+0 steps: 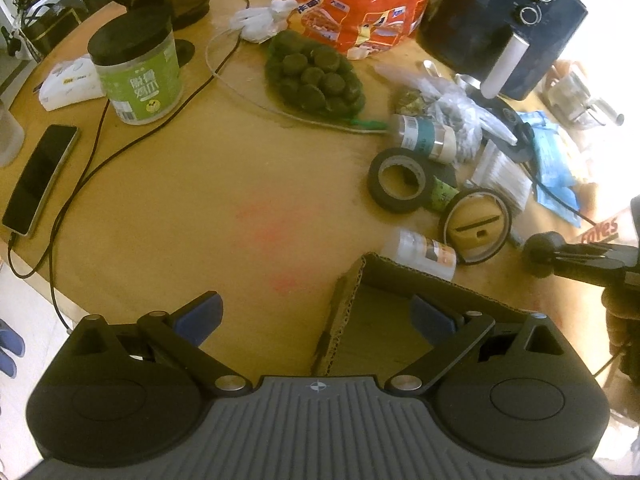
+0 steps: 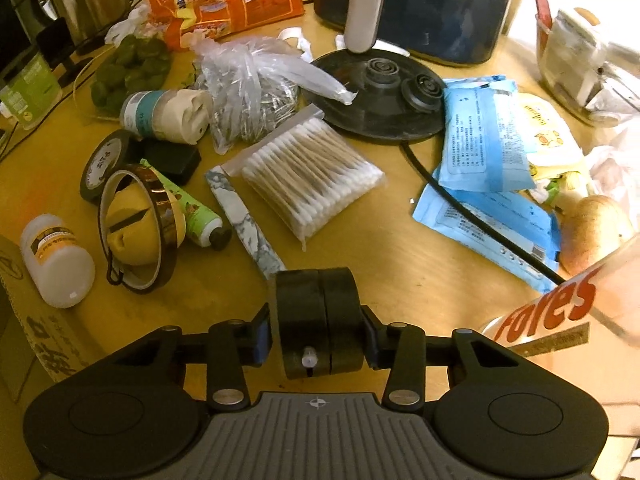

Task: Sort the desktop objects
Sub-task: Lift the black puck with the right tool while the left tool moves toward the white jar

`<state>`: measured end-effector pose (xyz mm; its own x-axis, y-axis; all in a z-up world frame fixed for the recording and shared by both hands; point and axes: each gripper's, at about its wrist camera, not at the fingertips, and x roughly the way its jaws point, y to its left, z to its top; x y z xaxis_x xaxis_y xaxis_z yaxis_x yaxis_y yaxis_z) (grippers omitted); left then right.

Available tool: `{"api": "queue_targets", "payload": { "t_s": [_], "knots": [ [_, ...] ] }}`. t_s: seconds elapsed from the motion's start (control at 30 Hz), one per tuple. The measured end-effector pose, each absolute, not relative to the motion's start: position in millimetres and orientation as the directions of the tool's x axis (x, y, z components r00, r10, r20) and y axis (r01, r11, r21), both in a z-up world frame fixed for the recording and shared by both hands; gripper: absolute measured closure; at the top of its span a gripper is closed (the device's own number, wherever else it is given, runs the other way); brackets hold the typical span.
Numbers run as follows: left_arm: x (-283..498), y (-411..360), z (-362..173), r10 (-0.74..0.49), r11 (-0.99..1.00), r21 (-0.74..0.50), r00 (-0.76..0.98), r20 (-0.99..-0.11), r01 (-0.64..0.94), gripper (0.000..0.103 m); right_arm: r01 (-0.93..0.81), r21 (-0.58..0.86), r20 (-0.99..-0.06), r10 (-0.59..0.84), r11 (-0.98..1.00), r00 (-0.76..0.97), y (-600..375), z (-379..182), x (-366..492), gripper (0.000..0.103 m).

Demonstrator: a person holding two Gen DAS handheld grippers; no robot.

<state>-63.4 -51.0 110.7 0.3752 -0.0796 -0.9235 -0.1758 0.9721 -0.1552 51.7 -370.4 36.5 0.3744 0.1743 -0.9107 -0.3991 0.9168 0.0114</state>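
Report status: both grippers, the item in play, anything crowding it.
Right gripper shut on black round case. Left gripper open, straddling cardboard box wall. Amber tape roll and white bottle lie close left.

**Right gripper clamped, left gripper spread wide**

The left gripper (image 1: 316,316) points steeply down toward the tabletop with its jaws set far apart. Its blue-padded fingertips (image 1: 204,314) stand wide, and nothing is pressed between them. One fingertip sits on each side of a cardboard edge without touching it.

The right gripper (image 2: 318,330) also tilts steeply downward. Its jaws are drawn in, and both pads (image 2: 262,334) press against the flat sides of a black round object (image 2: 320,316) held upright between them. In the left wrist view the right gripper shows at the far right edge, with a hand behind it.
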Motion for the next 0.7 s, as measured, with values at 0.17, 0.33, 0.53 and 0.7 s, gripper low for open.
{"api": "queue_targets", "payload": {
  "t_s": [0.17,0.33,0.53,0.7],
  "knots": [
    [-60,-53,110,-0.090,0.975,-0.157,0.373,-0.923,-0.155,0.001,-0.358,0.017,-0.901,0.169,0.934,0.398,-372,46,43,0.060],
    [-55,-59,113,-0.106,0.981,-0.160,0.379,-0.919,-0.113,0.001,-0.315,0.031,-0.887,0.172,0.949,0.429,-374,61,31,0.060],
    [-50,-68,113,-0.127,0.985,-0.162,0.375,-0.918,-0.065,0.001,-0.258,0.077,-0.865,0.193,0.963,0.463,-376,80,15,0.060],
    [-43,-75,113,-0.141,0.987,-0.160,0.374,-0.916,-0.018,0.001,-0.203,0.123,-0.849,0.209,0.971,0.486,-377,92,-1,0.060]
  ]
}}
